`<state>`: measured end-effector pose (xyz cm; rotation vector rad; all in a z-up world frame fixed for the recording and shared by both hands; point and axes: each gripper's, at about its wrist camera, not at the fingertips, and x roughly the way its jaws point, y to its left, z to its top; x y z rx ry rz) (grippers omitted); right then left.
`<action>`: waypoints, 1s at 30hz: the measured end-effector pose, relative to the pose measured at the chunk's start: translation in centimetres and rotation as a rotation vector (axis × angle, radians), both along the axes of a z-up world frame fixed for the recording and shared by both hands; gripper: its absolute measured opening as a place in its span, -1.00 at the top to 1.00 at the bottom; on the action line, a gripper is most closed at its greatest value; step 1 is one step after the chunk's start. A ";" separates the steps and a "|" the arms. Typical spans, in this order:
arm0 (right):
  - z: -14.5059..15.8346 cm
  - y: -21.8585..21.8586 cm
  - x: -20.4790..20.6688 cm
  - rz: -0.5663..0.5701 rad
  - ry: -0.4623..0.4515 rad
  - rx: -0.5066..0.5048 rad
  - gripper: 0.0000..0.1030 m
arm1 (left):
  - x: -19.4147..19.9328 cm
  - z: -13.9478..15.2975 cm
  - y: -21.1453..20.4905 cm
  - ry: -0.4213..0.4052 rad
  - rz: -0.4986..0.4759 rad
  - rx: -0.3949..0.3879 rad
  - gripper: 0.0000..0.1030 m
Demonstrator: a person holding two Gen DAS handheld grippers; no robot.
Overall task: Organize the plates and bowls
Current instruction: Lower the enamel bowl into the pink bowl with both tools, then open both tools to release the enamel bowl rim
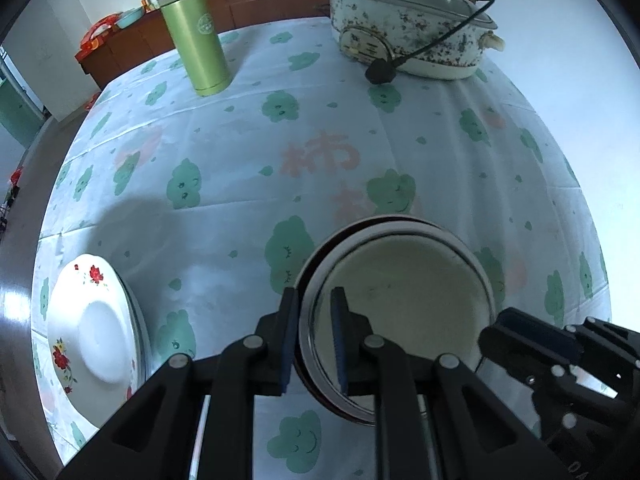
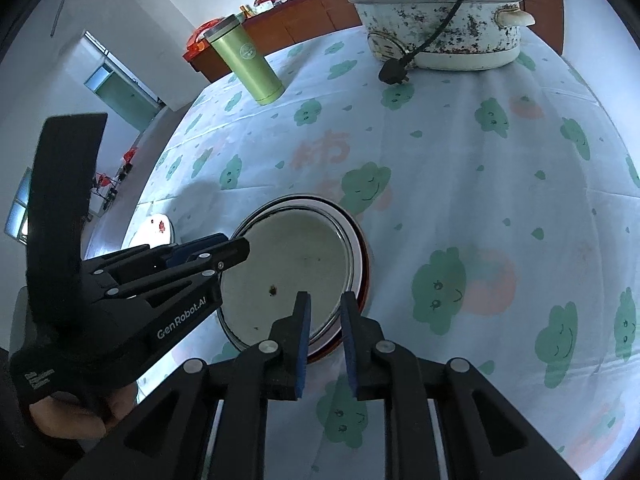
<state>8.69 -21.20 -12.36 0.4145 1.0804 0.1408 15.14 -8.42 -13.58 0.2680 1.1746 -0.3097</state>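
Sitting on the bench (image 1: 240, 152), the stacked bowls (image 1: 408, 280) are being pinched at the left rim by the left claw (image 1: 314, 336) and straddled at the near-right rim by the narrow right claw (image 2: 326, 344).

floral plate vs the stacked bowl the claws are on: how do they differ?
1. The floral plate is white with red flowers; the stacked bowl is plain cream inside with a dark outer rim.
2. The plate lies untouched near the table's left edge; the bowl has the left claw shut on its rim and the right claw straddling the opposite rim.
3. The plate looks shallow, the bowl deeper.
Both sit on the patterned tablecloth.
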 end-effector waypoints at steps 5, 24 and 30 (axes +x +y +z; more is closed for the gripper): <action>0.5 0.0 -0.2 -0.007 -0.017 -0.024 0.66 | -0.1 0.3 0.4 -0.020 0.011 0.000 0.66; 1.0 0.9 -3.1 -0.053 -0.070 -0.079 -0.09 | -2.6 1.8 1.7 -0.095 0.047 -0.005 0.02; 1.0 0.8 -3.4 -0.060 -0.063 -0.073 -0.09 | -3.1 1.8 1.7 -0.089 0.045 0.002 -0.03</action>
